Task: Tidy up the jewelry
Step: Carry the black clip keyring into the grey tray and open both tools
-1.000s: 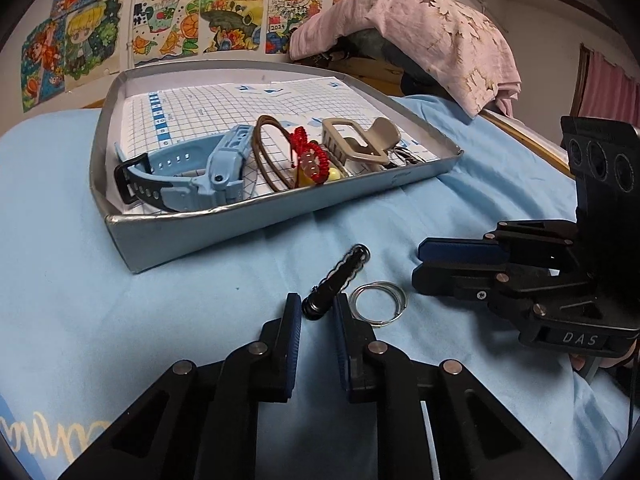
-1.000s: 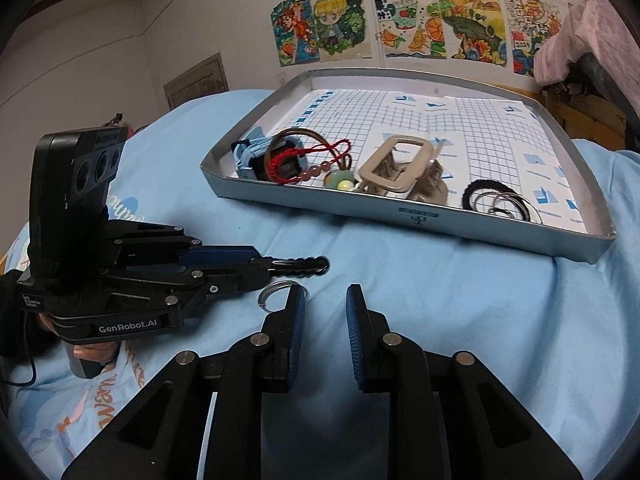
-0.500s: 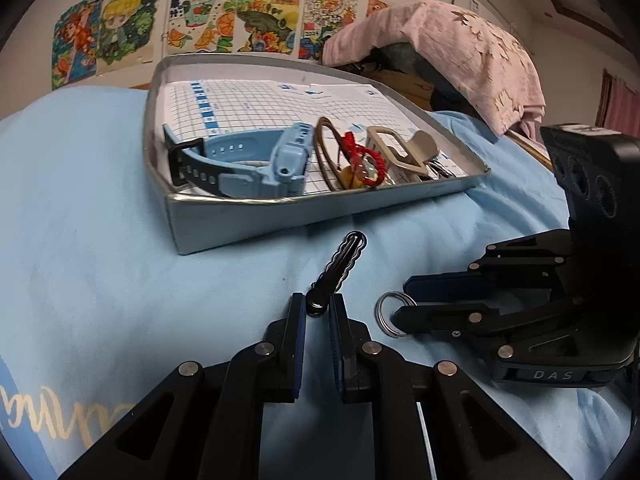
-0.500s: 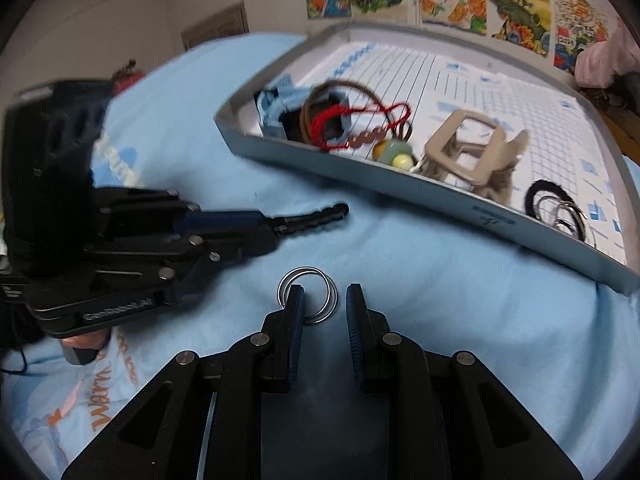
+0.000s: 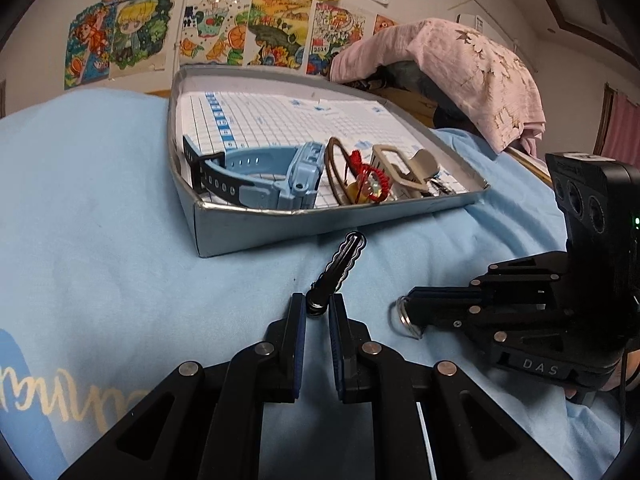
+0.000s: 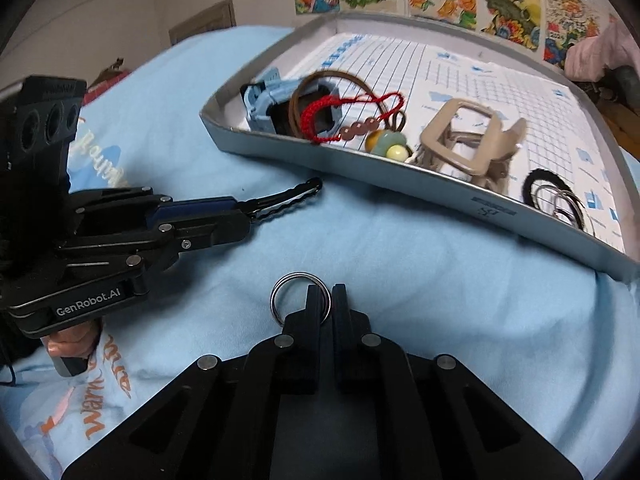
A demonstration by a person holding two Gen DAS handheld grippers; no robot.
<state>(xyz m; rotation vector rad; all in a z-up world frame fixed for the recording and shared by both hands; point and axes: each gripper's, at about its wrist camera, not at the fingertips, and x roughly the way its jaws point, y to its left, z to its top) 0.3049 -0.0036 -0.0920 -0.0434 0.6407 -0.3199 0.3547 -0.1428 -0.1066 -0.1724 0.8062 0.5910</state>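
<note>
On the blue sheet [image 5: 100, 220], black hair clip [image 5: 340, 266], long axis toward tray [image 5: 256, 228]

Open blue bedding [image 6: 400, 260] lies between the two devices and the tray [image 6: 360, 164]. The tray's near wall rises ahead; its front is crowded by a watch [image 5: 272, 176], cords and clip, its rear floor bare.

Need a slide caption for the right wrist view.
Right tool shut on a ring on the blue sheet; left tool holds a black clip beside the tray.
</note>
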